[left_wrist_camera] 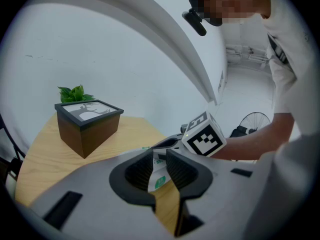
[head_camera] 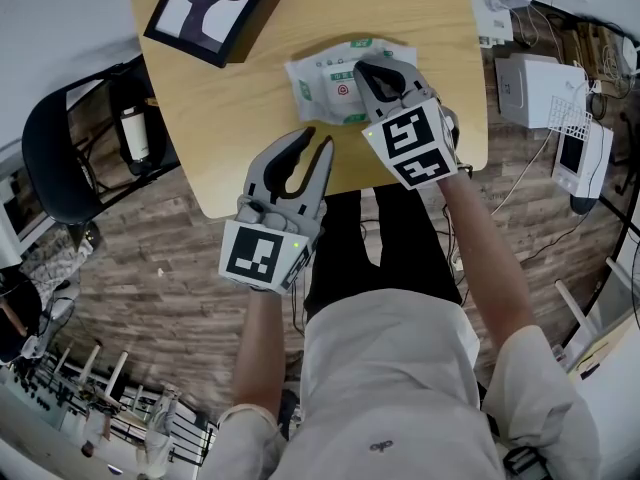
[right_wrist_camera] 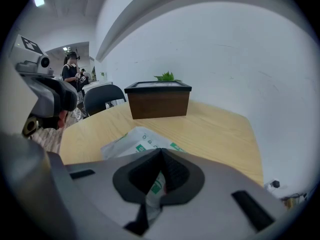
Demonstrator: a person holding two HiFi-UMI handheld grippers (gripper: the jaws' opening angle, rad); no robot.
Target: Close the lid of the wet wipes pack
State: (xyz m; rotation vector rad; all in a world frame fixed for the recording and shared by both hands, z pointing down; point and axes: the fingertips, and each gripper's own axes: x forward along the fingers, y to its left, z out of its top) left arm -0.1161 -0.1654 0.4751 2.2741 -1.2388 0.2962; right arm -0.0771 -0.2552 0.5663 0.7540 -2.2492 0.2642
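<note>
From the head view, the left hand-held gripper [head_camera: 314, 144] hovers over the near edge of the bench [head_camera: 420, 8] with its jaws released and a clear gap between the tips. The wet wipes pack [head_camera: 335, 86] lies flat just ahead of it and a little to its right. The right hand-held gripper [head_camera: 368, 70] sits directly on top of the pack, with the pack's white and green wrapper spreading out to its left. The lid is under that hand-held gripper and cannot be made out. Well ahead of both, to the left, a framed deer picture [head_camera: 215, 3] stands at the far edge.

In the left gripper view, the left hand-held gripper [left_wrist_camera: 160, 156] is parted and grasps nothing. Through the gap, beyond the tips, a strip of the pack [left_wrist_camera: 159, 176] shows. Just ahead and to the right is the right one's marker cube [left_wrist_camera: 205, 134]. The picture box [left_wrist_camera: 89, 124] stands ahead to the left, with a green plant [left_wrist_camera: 75, 93] behind it.

In the right gripper view, the right hand-held gripper [right_wrist_camera: 160, 153] is clenched, its tips meeting. The pack [right_wrist_camera: 135, 141] lies right below and ahead-left of them, its wrapper also visible through the opening behind the tips. The picture box [right_wrist_camera: 158, 100] stands straight ahead across the bench [right_wrist_camera: 215, 129].
</note>
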